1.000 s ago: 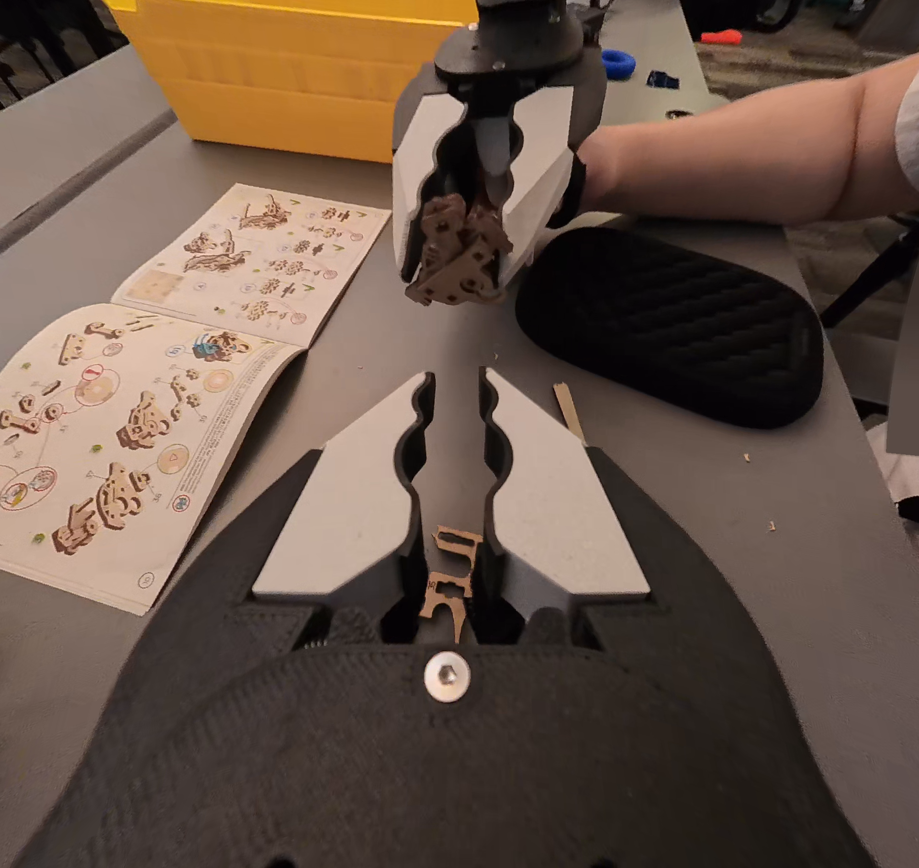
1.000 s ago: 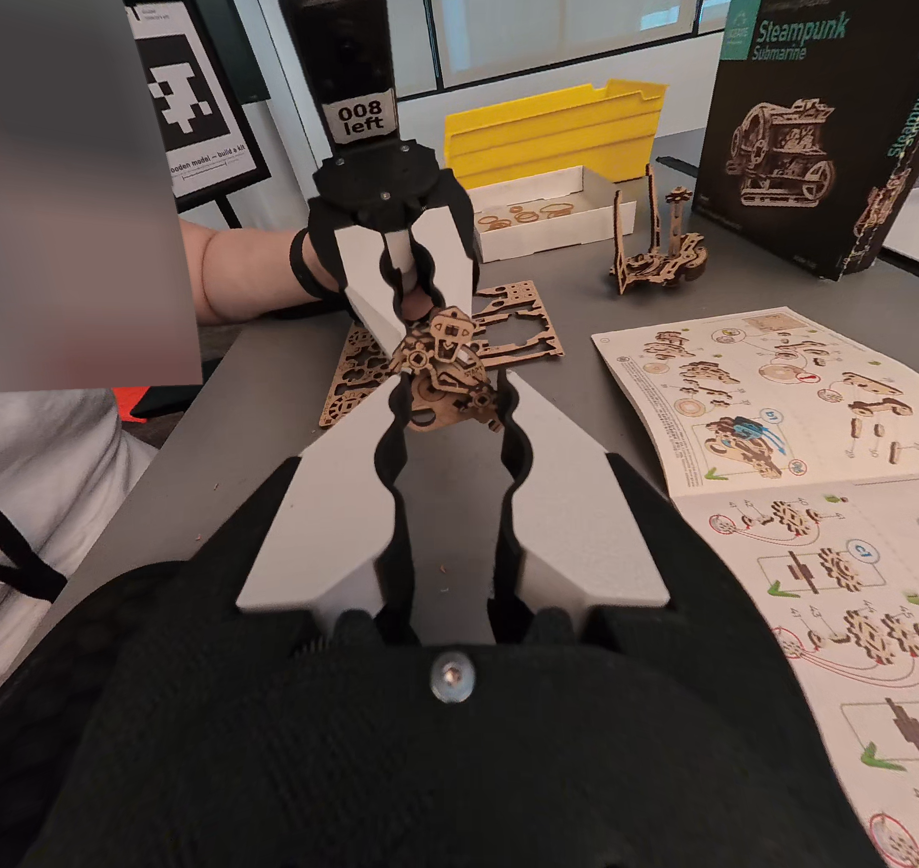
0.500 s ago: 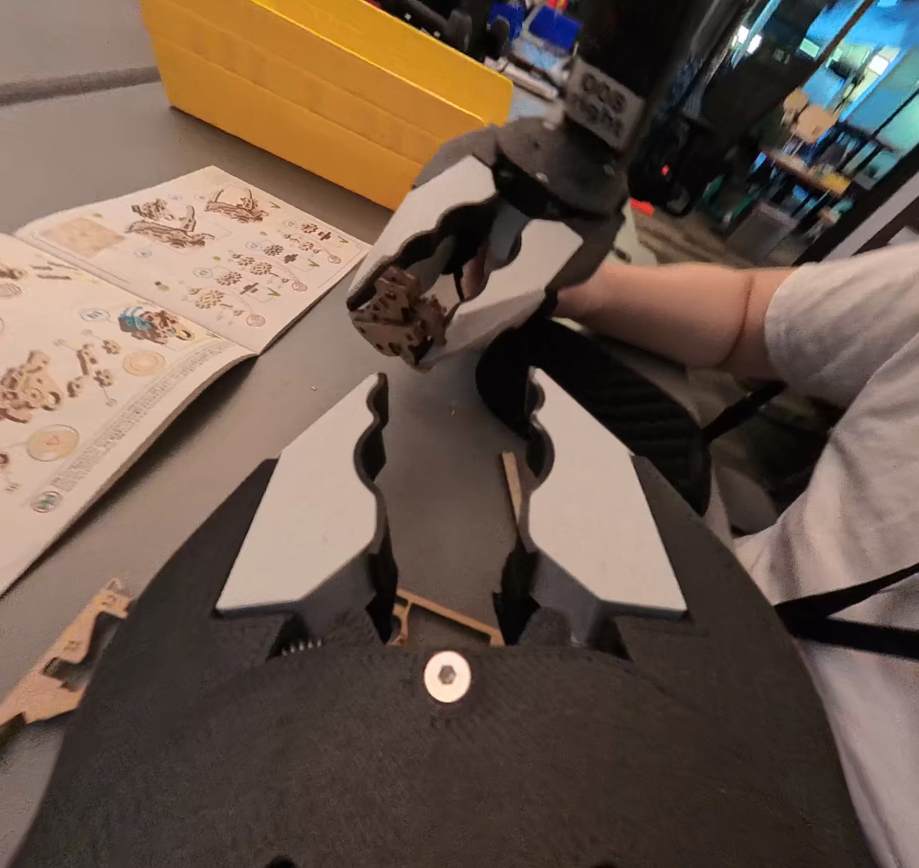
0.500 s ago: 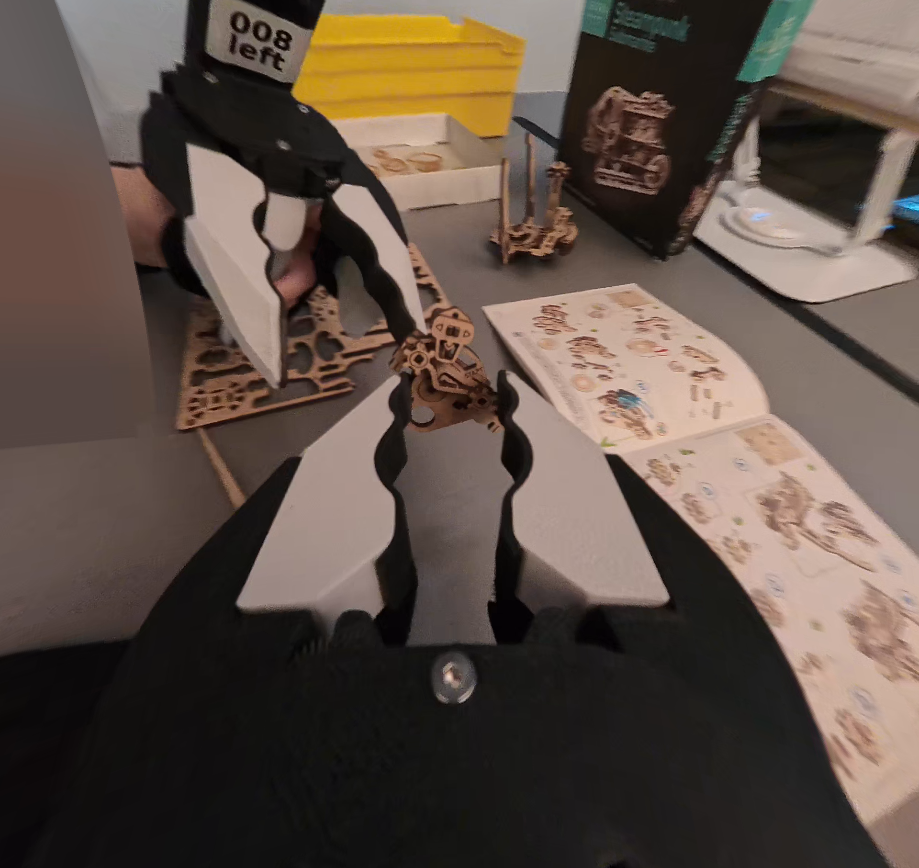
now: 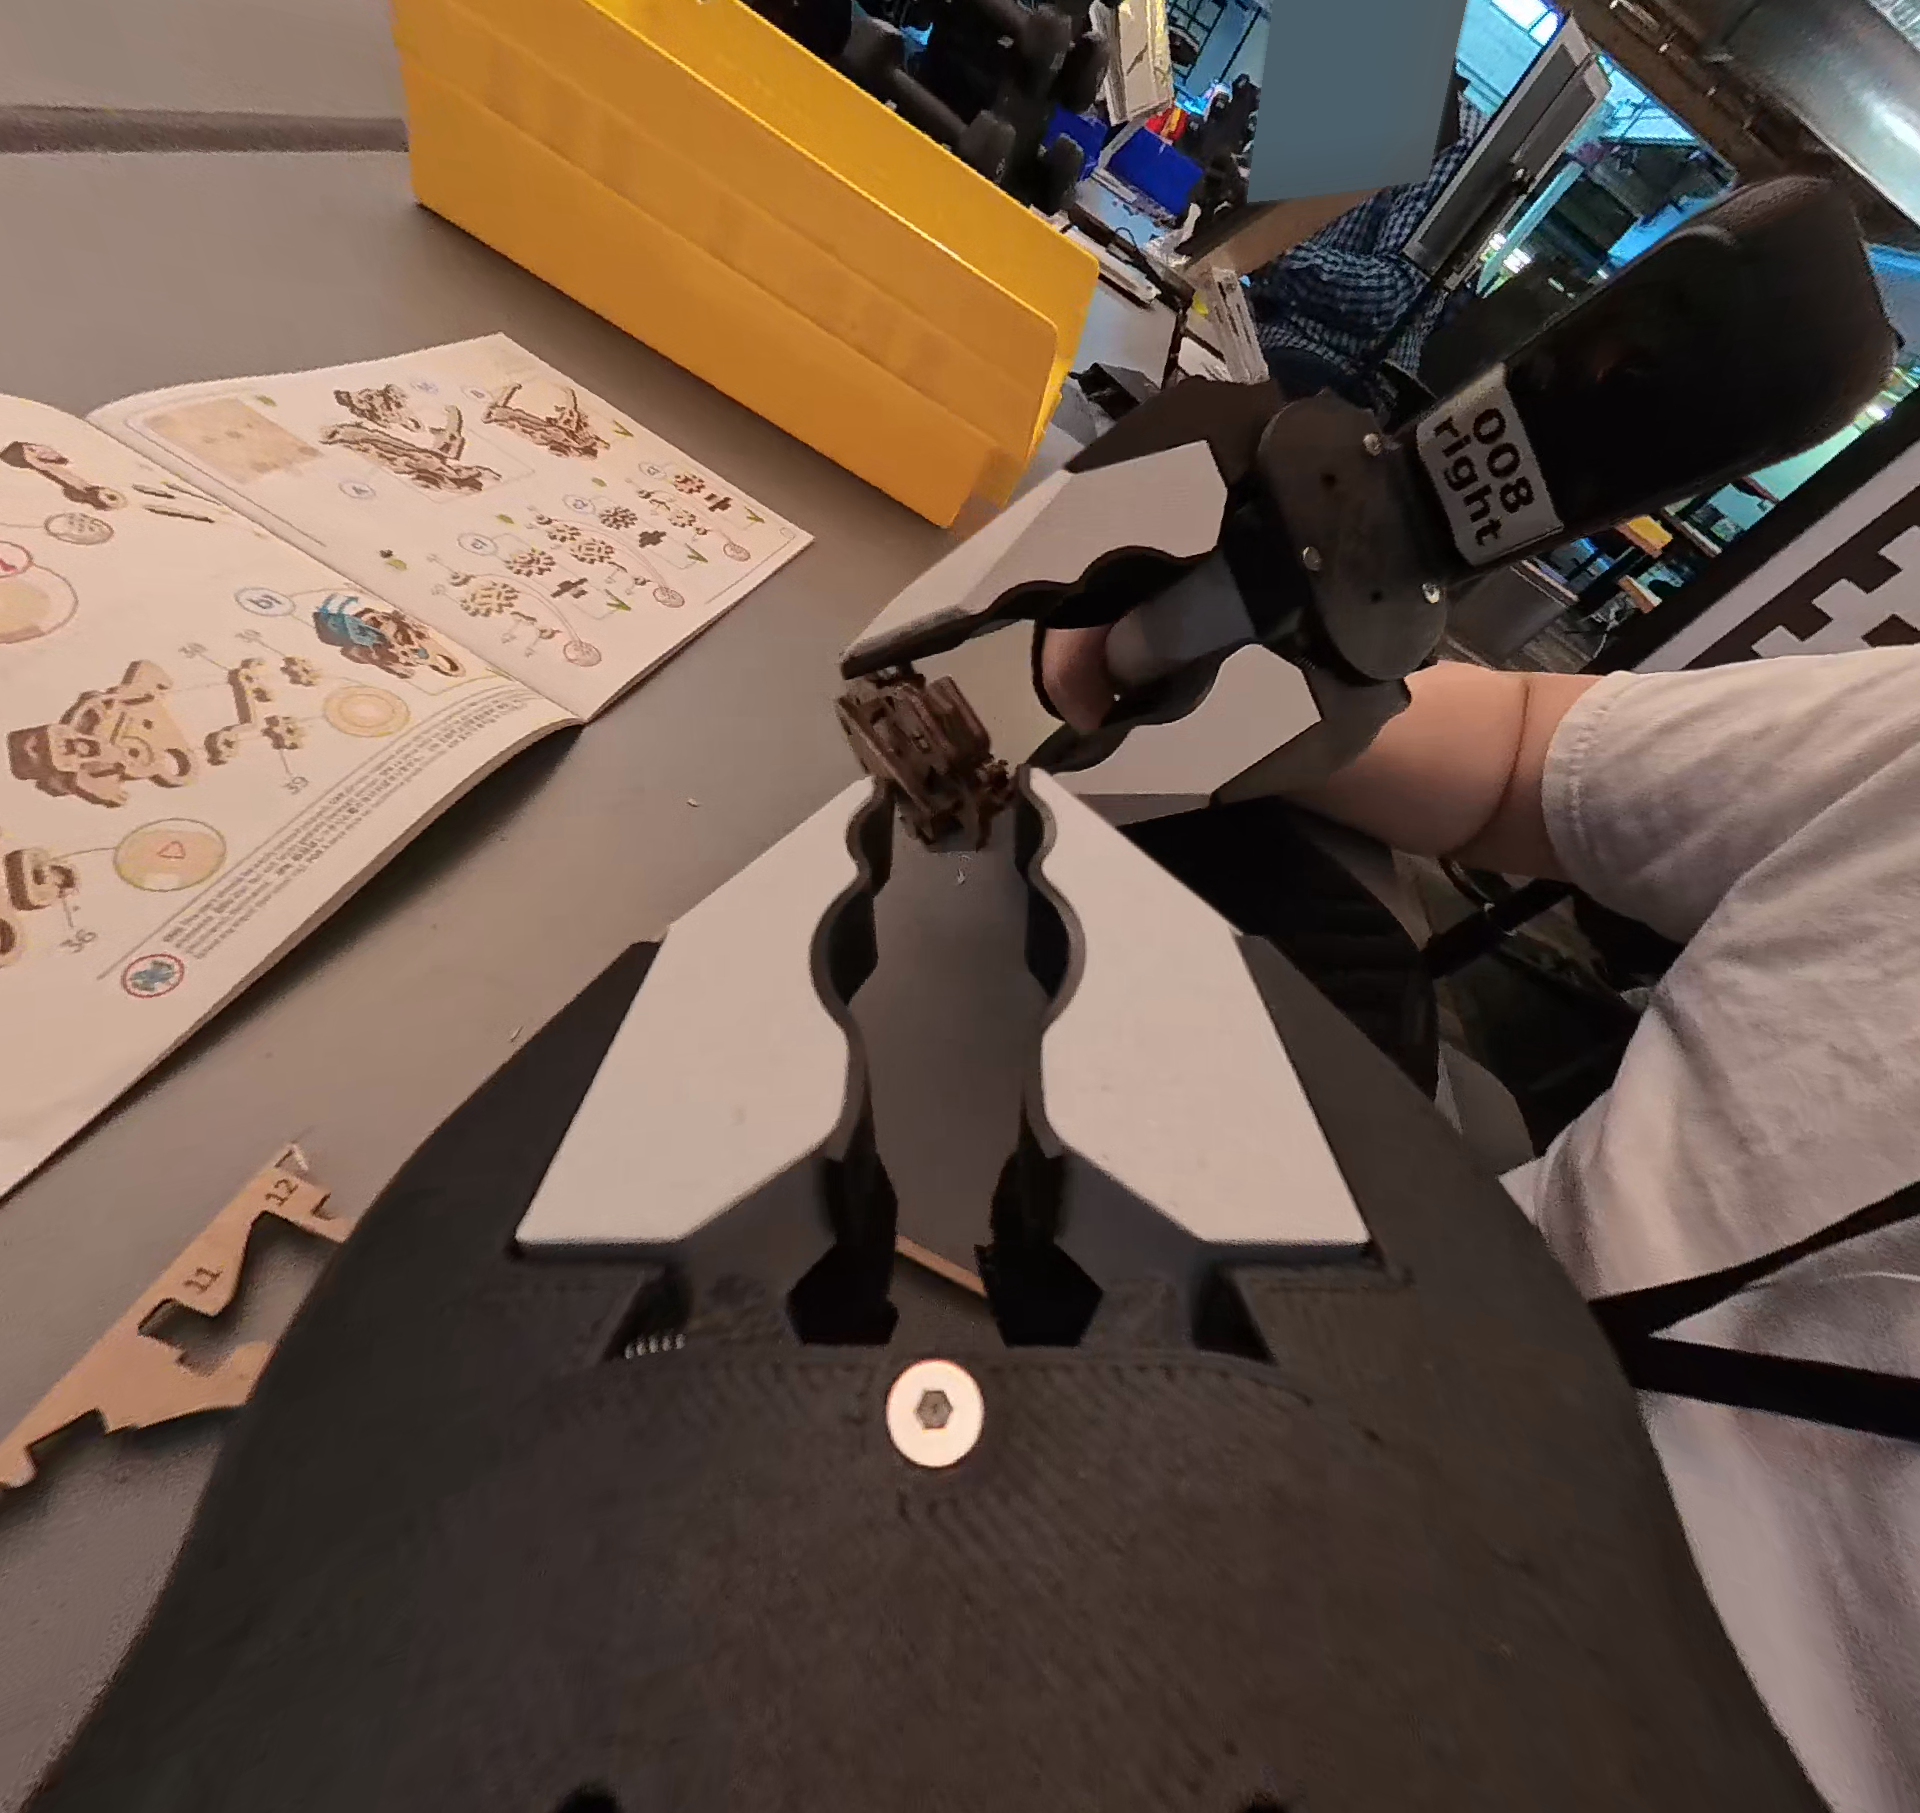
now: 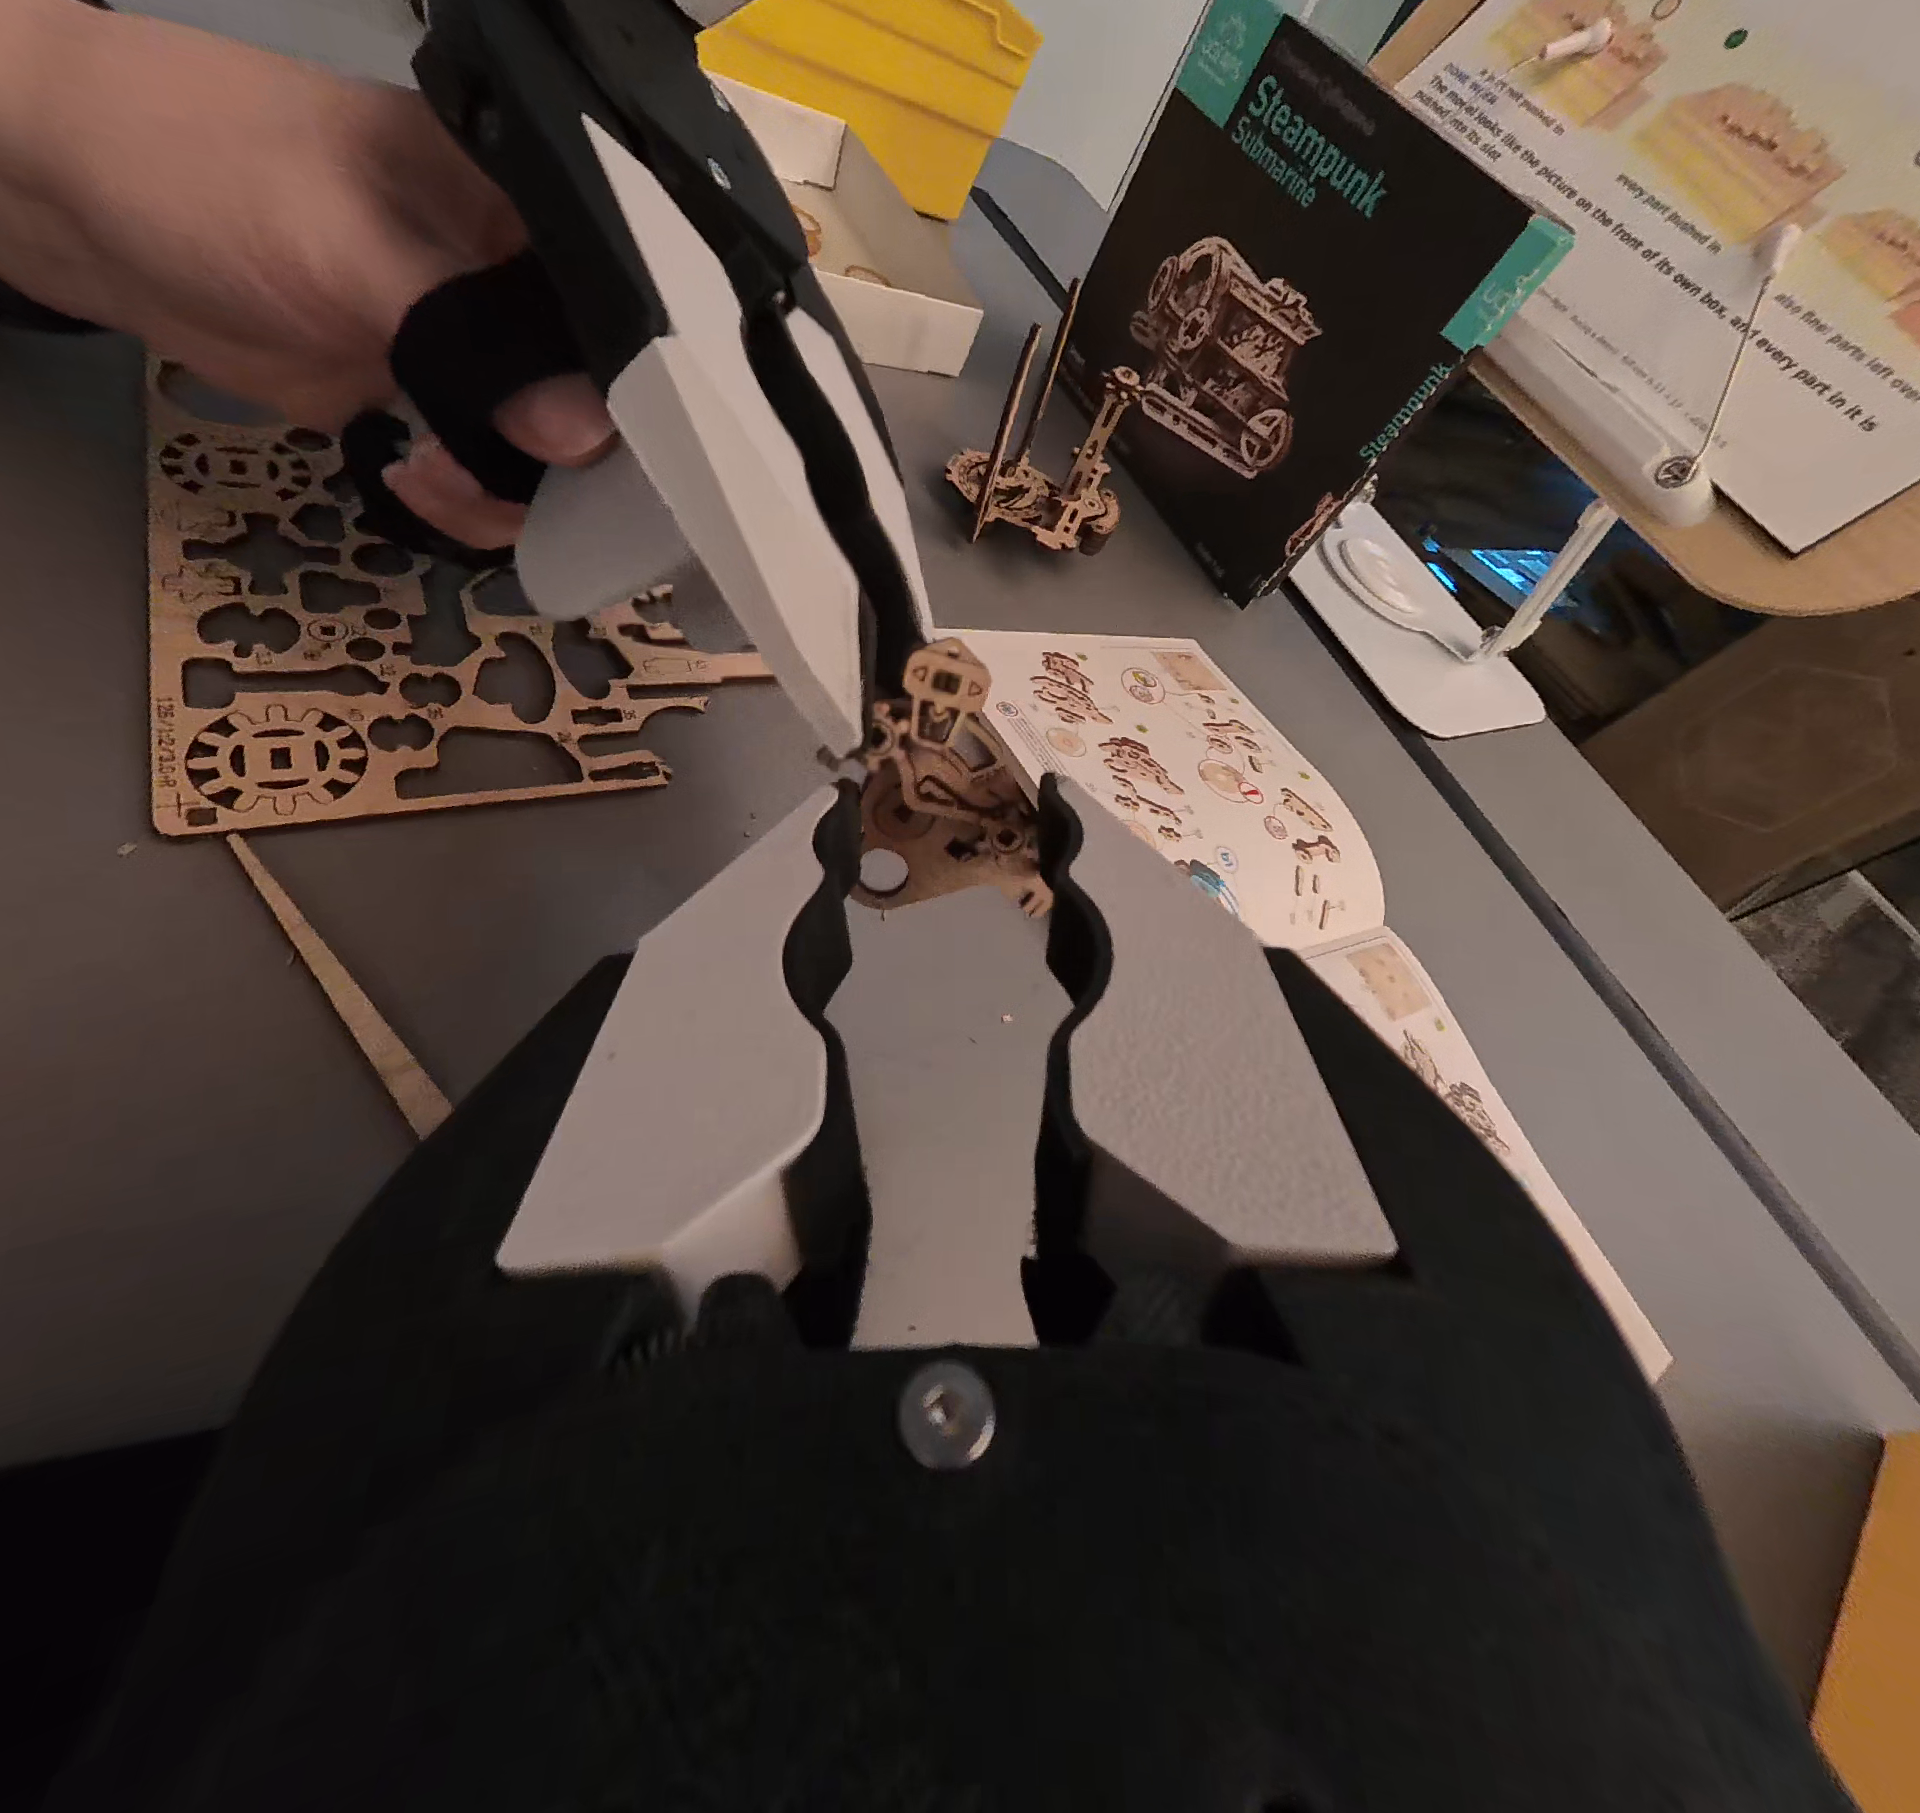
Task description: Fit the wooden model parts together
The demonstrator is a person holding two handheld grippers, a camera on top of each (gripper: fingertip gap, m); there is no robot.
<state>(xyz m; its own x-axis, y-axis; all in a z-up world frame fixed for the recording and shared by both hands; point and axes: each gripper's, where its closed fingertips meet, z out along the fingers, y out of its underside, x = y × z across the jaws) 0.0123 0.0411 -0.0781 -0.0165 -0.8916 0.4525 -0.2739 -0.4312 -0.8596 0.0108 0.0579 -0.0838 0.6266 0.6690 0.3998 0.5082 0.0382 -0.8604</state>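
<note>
A small brown wooden sub-assembly (image 5: 930,761) hangs in the air over the grey table (image 5: 623,880). My right gripper (image 6: 940,802) is shut on its lower plate (image 6: 935,849), and in the left wrist view this gripper (image 5: 940,714) reaches in from the right. My left gripper (image 5: 951,792) has its tips on either side of the sub-assembly's end, touching it. In the right wrist view it (image 6: 883,693) comes down from the upper left onto the sub-assembly's upper part. A hand holds each gripper.
An open instruction booklet (image 5: 312,672) lies left of the grippers, a yellow bin (image 5: 727,205) behind it. A punched wooden parts sheet (image 6: 364,703), a loose frame strip (image 5: 156,1348), a part-built model (image 6: 1039,485), the kit box (image 6: 1299,309) and a white tray (image 6: 894,309) stand around. My two grippers' fingertips are within a few centimetres of each other.
My left gripper has moved up to the sub-assembly and narrowed its jaws around it. The right gripper has turned and still holds the sub-assembly.
</note>
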